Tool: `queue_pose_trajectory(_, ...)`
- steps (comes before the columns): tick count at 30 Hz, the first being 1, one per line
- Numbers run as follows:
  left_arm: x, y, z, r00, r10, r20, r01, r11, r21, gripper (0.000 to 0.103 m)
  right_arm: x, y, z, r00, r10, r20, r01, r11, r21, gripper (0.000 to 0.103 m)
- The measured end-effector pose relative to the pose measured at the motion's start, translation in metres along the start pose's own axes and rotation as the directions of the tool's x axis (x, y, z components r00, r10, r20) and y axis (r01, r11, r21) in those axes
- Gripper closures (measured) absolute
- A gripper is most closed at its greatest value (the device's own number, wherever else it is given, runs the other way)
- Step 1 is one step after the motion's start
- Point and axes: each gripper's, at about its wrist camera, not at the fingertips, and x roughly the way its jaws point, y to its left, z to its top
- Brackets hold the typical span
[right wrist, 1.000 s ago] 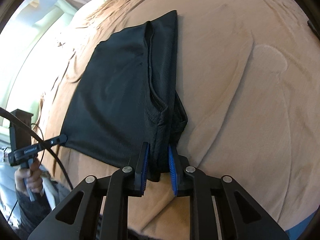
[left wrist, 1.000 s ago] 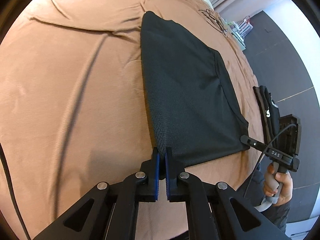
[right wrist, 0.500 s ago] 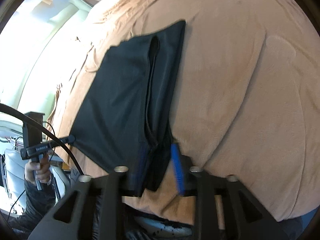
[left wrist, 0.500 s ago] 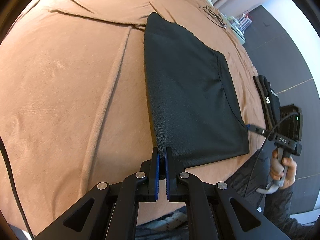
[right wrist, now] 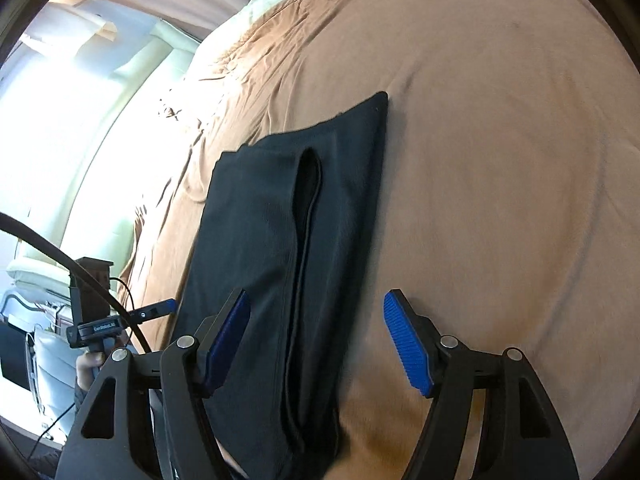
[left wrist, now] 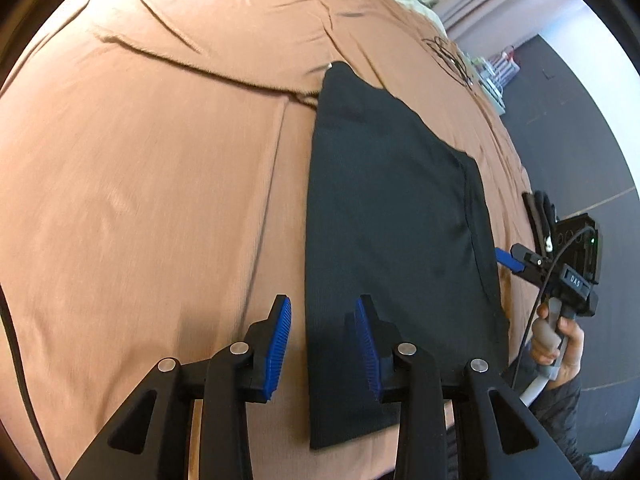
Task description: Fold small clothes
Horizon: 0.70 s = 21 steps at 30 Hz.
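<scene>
From the left wrist, the left gripper had just been opening, its jaws a modest way apart over the near edge of the black garment, holding nothing, so the cloth could settle flat on the brown bedspread. From the right wrist, the right gripper had likewise just been opening, wider, empty above the folded edge of the garment, apparently releasing it to lie in place.

free: we see bare brown bedspread from 9 to 12 o'clock of the black garment | blocked: tangled cable at 1 o'clock; dark folded item at 3 o'clock, on the bed edge
</scene>
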Motion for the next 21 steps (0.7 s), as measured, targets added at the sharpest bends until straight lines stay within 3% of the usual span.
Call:
queue_pose_trajectory(18, 0.049, 0.002, 0.088, 0.998, -0.047, 0.045, 0.048, 0.999, -0.023, 0.068, 0.059, -0.029, 0.046, 0.989, 0.148, -0.002, -0.148, 0.989, -0.001, 0.035)
queue_pose_trajectory(21, 0.056, 0.002, 0.100, 0.997, -0.062, 0.051, 0.063, 0.998, -0.025, 0.069, 0.065, -0.033, 0.052, 0.988, 0.155, -0.012, -0.155, 0.988, -0.012, 0.045)
